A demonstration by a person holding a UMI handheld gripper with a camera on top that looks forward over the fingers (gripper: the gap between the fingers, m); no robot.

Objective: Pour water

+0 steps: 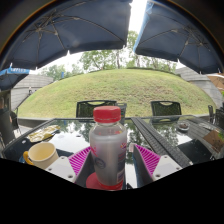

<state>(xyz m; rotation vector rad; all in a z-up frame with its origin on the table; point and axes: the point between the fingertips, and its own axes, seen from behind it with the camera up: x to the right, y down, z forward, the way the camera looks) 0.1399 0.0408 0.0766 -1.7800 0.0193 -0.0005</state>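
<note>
A clear plastic bottle (108,150) with a red cap and a pale label stands upright between my fingers. My gripper (112,162) is shut on it, with the magenta pads (80,160) against both of its sides. Its red base is at the level of the fingers, and I cannot tell whether it rests on the table. A cream-coloured cup (42,154) stands on the glass table (70,130), to the left of the left finger and close to it.
The dark-framed glass tabletop extends ahead, with small items at its left (42,132) and right (183,126). Two dark chairs (95,106) (166,107) stand at the far side. Dark umbrellas (60,35) hang overhead. A grass slope and trees lie beyond.
</note>
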